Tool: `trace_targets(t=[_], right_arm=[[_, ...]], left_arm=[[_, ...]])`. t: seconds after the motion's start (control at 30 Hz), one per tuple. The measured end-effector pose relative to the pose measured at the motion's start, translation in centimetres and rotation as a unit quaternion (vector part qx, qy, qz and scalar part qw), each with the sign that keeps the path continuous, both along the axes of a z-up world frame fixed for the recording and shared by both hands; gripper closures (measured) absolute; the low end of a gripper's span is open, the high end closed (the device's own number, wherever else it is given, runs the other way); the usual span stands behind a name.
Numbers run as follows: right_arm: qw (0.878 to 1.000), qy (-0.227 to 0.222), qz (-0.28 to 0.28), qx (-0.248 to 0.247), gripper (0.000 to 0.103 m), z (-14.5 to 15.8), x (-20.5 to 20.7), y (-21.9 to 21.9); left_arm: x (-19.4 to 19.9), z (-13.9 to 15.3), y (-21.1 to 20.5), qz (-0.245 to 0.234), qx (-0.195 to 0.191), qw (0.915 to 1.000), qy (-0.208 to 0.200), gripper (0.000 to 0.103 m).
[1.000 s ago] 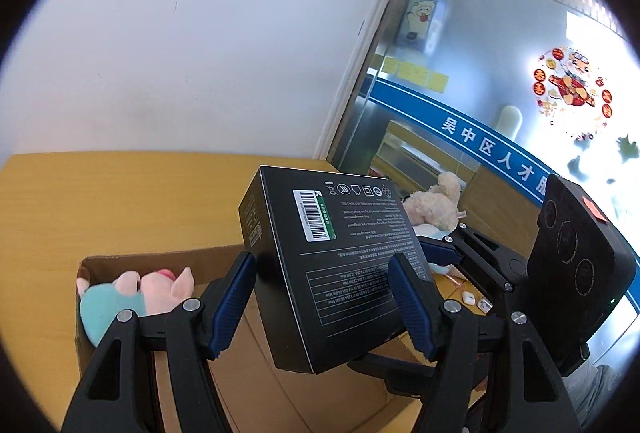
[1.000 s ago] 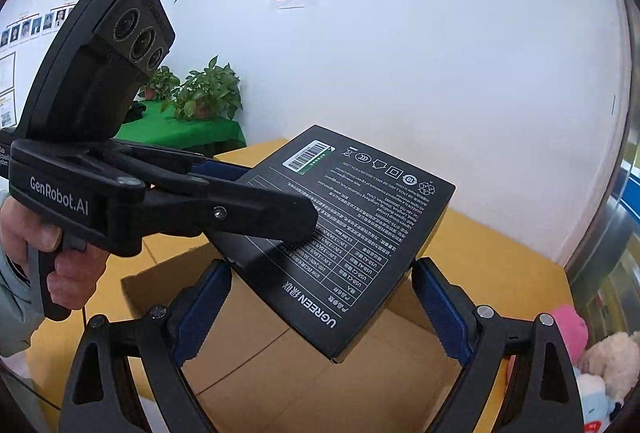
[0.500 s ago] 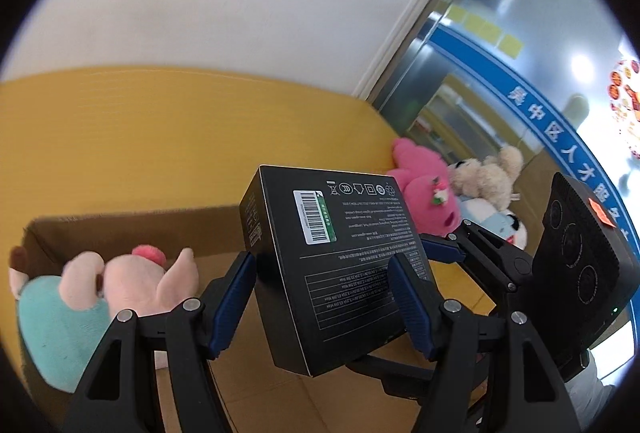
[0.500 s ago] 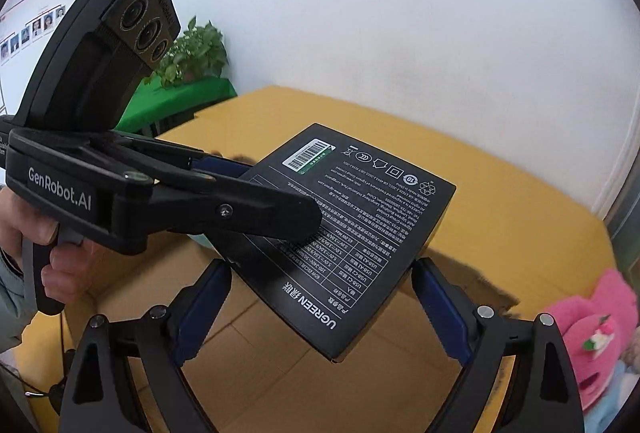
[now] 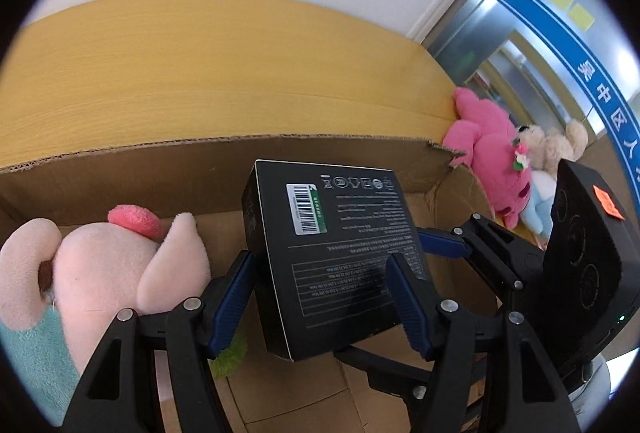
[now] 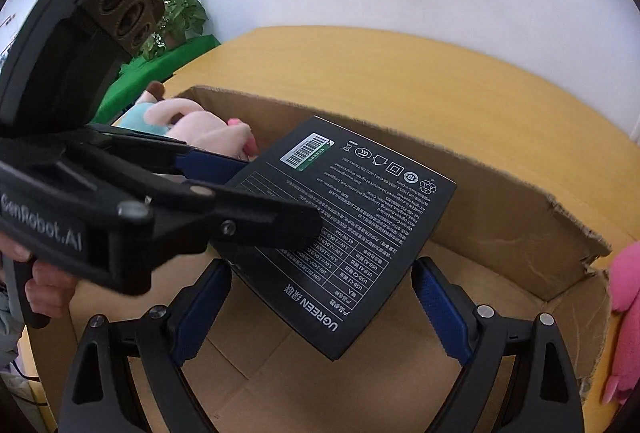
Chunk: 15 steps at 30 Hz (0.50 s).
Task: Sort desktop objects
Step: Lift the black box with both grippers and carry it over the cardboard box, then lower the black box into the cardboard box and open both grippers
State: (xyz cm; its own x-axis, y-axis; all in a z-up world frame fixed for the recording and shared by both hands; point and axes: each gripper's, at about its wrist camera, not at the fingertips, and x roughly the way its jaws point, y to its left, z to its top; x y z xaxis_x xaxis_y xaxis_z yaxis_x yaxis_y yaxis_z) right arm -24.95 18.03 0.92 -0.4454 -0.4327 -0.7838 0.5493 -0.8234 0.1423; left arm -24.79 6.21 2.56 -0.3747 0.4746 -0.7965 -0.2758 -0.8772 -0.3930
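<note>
Holding the box [image 5: 340, 265] in the air over the open carton [image 5: 160, 169], tilted, label side up, touching neither the floor nor the walls of the carton. Clamping it with the left gripper [image 5: 320, 273] from one edge and with the right gripper [image 6: 322, 267] from the neighbouring edge, with both pairs of jaws closed on its flanks as far as the wrist views show.

Judging the box as rigid printed card, fairly light for its size and probably carrying something small and dense inside, so likely shifting its weight when tipped. Reckoning with a smooth, slightly glossy skin and therefore some slip against the blue pads. Expecting thin panels to dent under a hard squeeze.

Preferring a hold across the narrow sides near the middle, pads flat on the card, rather than on a corner. Avoiding pinching the broad label face, that being the softest panel.

Lowering into the bare stretch of carton floor looks sensible, beside the plush [image 5: 120, 265] lying at one end rather than on top of it. Leaving the pink bear [image 5: 492, 141] outside the torn corner on the counter [image 5: 200, 65] for another turn.
</note>
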Motion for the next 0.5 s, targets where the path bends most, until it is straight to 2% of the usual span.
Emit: trace_targets(t=[0.1, 0.23, 0.3, 0.4, 0.5], right_arm=[[1.000, -0.013, -0.007, 0.019, 0.012, -1.1, -0.4, 0.3], [0.999, -0.006, -0.018, 0.033, 0.010, 0.1, 0.7, 0.2], [0.999, 0.001, -0.024, 0.030, 0.010, 1.5, 2.1, 0.4], [0.999, 0.029, -0.035, 0.016, 0.000, 4.2, 6.1, 0.4], [0.997, 0.061, -0.049, 0.008, 0.000, 7.1, 9.0, 1.4]], left_arm=[[0.6, 0.2, -0.1, -0.004, 0.006, 1.0000, -0.006, 0.038], [2.0, 2.1, -0.9, 0.008, 0.018, 0.9998, 0.008, 0.038], [3.8, 4.1, -1.8, 0.010, 0.020, 0.9992, 0.034, 0.038], [7.2, 7.6, -3.4, 0.013, 0.016, 0.9967, 0.079, 0.038], [11.1, 11.2, -5.1, 0.015, 0.017, 0.9917, 0.126, 0.037]])
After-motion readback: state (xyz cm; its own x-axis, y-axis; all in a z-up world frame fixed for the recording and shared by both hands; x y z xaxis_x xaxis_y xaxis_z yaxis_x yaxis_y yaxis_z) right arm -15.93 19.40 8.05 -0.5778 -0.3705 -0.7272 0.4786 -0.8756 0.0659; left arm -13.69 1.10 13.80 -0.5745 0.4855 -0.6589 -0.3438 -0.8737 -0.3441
